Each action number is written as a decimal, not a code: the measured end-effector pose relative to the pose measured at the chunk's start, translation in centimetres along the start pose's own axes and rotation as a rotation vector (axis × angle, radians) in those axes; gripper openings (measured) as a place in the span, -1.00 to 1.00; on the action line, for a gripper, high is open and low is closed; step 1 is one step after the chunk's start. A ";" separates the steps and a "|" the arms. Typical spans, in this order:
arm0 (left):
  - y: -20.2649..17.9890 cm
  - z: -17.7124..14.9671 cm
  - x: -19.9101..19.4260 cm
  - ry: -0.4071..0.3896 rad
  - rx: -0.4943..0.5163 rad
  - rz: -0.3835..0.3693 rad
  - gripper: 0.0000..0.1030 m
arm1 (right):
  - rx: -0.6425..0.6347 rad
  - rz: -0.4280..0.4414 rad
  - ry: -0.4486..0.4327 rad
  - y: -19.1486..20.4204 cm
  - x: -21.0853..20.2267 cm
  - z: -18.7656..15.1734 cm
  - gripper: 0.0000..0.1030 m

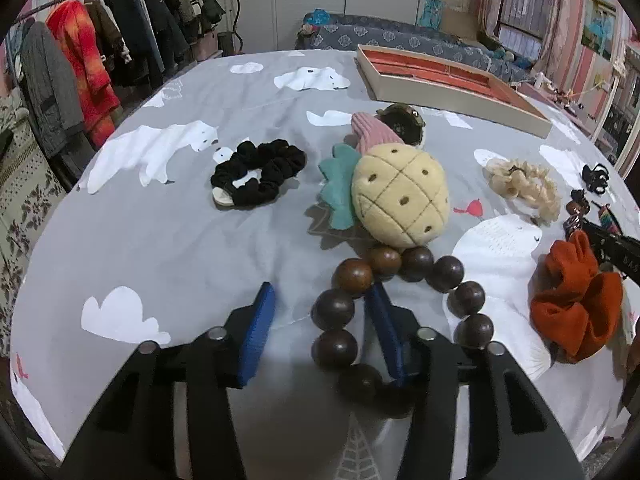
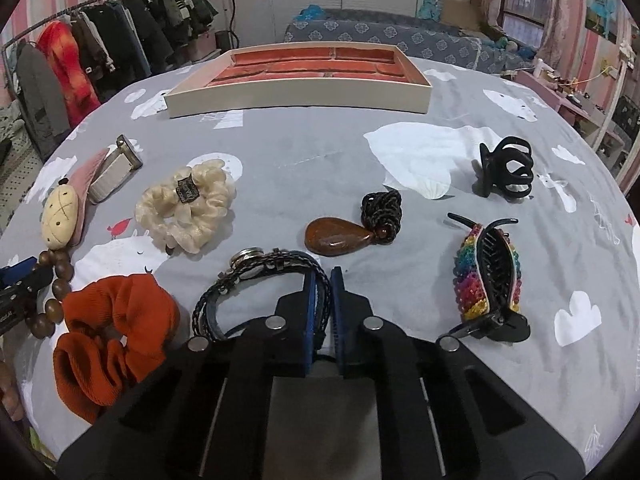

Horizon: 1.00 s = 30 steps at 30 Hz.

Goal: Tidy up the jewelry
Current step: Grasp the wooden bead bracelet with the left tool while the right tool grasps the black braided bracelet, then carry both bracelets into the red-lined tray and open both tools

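Grey bedding printed with white polar bears and clouds (image 2: 320, 168) covers the bed, with a rail of hanging coats (image 1: 100, 52) behind it.

On the right, the tool (image 2: 323, 280) has its blue pads drawn together, clamped on the braided black leather strap of a round-faced wristwatch (image 2: 256, 264) lying just in front. Beside it to the left sits a rust-orange fabric scrunchie (image 2: 108, 332); further out are a cream satin scrunchie (image 2: 186, 210), a glossy brown teardrop pendant on a dark braided cord (image 2: 336, 236), a rainbow-beaded black claw clip (image 2: 486, 280) and a plain black claw clip (image 2: 506, 170). At the far side of the bed lies a shallow cream tray with red-lined compartments (image 2: 300, 100), holding nothing I can make out.

On the left, the tool (image 1: 320, 300) stands partly apart; its right-hand pad (image 1: 384, 328) reaches inside the ring of a dark brown wooden bead bracelet (image 1: 336, 348), and one side of the bracelet lies between the pads, though I cannot tell whether the left pad touches it. Just beyond the beads is a plush yellow pineapple with teal leaves (image 1: 400, 196), then a black velvet scrunchie (image 1: 260, 176) to its left.
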<state>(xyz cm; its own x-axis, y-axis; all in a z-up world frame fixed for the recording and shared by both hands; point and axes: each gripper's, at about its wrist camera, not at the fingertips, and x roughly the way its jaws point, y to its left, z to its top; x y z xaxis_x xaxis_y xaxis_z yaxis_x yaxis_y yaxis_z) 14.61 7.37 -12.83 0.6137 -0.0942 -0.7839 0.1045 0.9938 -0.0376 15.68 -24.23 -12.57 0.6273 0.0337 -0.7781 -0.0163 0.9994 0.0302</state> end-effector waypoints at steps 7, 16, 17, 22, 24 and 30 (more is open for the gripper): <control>-0.1 -0.1 -0.3 -0.024 -0.031 -0.022 -0.50 | -0.027 0.021 -0.042 0.1 -0.6 0.0 -0.86; -0.8 0.0 -2.4 -0.073 -0.040 -0.033 -0.63 | -0.056 0.038 -0.115 -0.4 -2.4 0.3 -0.87; -1.1 0.0 -2.9 -0.089 -0.031 -0.034 -0.63 | -0.059 0.045 -0.130 -0.5 -2.8 0.4 -0.87; -3.2 1.4 -5.6 -0.157 0.022 -0.093 -0.63 | -0.056 0.063 -0.175 -0.9 -4.1 1.4 -0.87; -3.9 2.2 -6.2 -0.176 0.041 -0.117 -0.63 | -0.062 0.063 -0.190 -1.0 -4.5 2.1 -0.87; -6.1 5.3 -6.5 -0.214 0.106 -0.151 -0.63 | -0.069 0.063 -0.237 -1.3 -5.5 4.5 -0.87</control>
<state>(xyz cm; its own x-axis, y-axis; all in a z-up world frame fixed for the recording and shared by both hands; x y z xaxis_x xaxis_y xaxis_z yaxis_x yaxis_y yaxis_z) 14.09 1.61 -4.22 0.7351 -0.2621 -0.6252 0.2816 0.9570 -0.0702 15.81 -25.72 -5.52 0.7880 0.1020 -0.6071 -0.1096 0.9937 0.0246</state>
